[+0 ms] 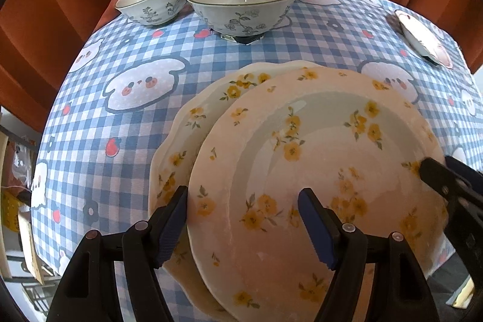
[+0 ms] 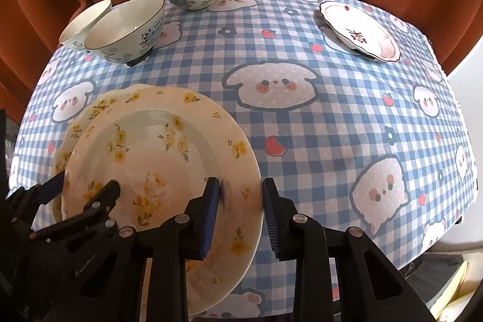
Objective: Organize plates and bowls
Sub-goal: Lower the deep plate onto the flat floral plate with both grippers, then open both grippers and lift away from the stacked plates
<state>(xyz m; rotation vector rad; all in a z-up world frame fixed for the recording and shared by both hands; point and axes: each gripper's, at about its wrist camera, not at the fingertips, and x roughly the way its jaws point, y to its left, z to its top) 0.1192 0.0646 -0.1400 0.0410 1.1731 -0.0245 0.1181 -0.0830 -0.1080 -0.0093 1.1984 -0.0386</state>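
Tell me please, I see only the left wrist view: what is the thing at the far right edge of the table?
Observer: It is a small plate. The right wrist view shows it whole, with a scalloped rim and a red motif in its middle.
Operator: I see only the tips of the right gripper. Where does it stand?
Observer: The right gripper straddles the right rim of the top plate, with one finger over the plate and the other just outside its edge. I cannot tell whether the pads press on the rim.
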